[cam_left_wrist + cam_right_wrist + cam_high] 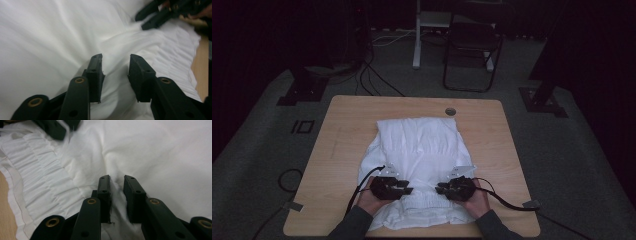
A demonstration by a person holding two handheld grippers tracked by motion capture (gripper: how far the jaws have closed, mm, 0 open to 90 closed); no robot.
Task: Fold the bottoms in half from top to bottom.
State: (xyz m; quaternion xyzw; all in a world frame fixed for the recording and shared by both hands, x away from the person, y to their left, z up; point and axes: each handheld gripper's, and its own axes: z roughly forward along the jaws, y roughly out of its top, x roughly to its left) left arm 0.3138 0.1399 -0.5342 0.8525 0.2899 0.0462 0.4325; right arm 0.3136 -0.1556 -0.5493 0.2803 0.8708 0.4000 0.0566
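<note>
A white garment (418,150) with a gathered elastic waistband lies spread across the middle of the wooden desk (342,145), waistband toward the person. Both hands are over its near half, close above the waistband. The left hand-held gripper (115,62) hovers released, jaws apart over a soft ridge of cloth, pads not pressing on it. The right hand-held gripper (117,185) has its jaws narrowed around a raised fold, pinching the white fabric between them. The two tips point toward each other.
</note>
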